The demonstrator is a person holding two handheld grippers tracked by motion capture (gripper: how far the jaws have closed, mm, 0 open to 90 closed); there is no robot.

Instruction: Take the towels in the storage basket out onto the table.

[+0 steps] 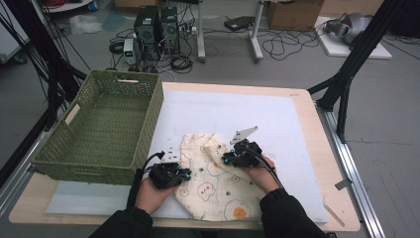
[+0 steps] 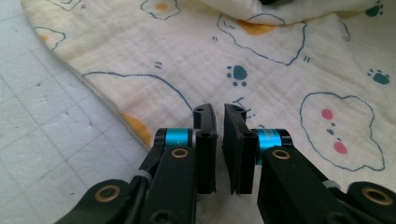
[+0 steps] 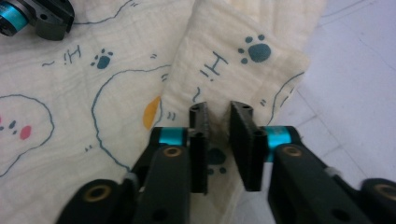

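A cream cloth (image 1: 213, 193) printed with paw marks, clouds and eggs lies crumpled on the white mat (image 1: 237, 109) near the table's front edge. My left gripper (image 1: 185, 173) sits at the cloth's left edge. In the left gripper view (image 2: 219, 109) its jaws stand almost together over the cloth (image 2: 280, 60), and I cannot tell whether fabric is pinched. My right gripper (image 1: 225, 159) is at the cloth's upper middle, where a flap is folded over. In the right gripper view (image 3: 218, 107) its jaws are shut on a fold of the cloth (image 3: 224, 60). The left gripper's tip (image 3: 37, 16) shows at top left there.
A green woven basket (image 1: 148, 124) with nothing in it stands on the table's left side, close to my left hand. The wooden table edge (image 1: 327, 163) runs along the right of the mat. Computer towers and cables lie on the floor beyond the table.
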